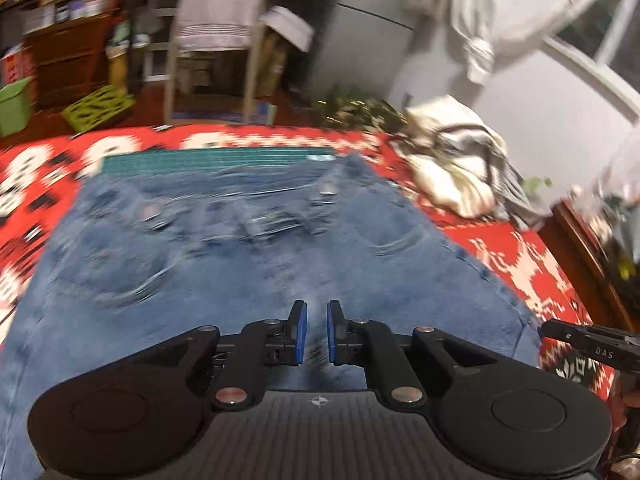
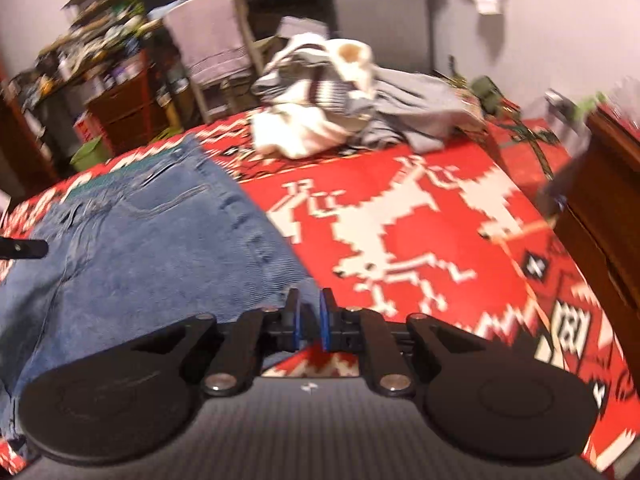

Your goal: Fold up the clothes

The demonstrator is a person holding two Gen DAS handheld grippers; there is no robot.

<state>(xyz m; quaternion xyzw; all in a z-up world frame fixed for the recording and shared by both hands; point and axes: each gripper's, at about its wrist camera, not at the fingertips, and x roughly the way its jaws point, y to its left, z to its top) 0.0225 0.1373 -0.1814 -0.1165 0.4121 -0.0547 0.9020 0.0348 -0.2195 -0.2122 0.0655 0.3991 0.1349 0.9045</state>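
Jeans on red patterned blanket, cluttered room.

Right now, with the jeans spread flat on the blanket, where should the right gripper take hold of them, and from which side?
Judging by their pose, the jeans lie flat with their right side seam exposed over the red blanket. The right gripper sits just at that edge, so pinching the seam there, coming in from the right, looks best. The left gripper hovers mid-fabric, where there is no free edge.

We see the jeans spread on the blanket, waistband at the far end. To their right, further back, lies a pile of clothes. Behind stands a chair.
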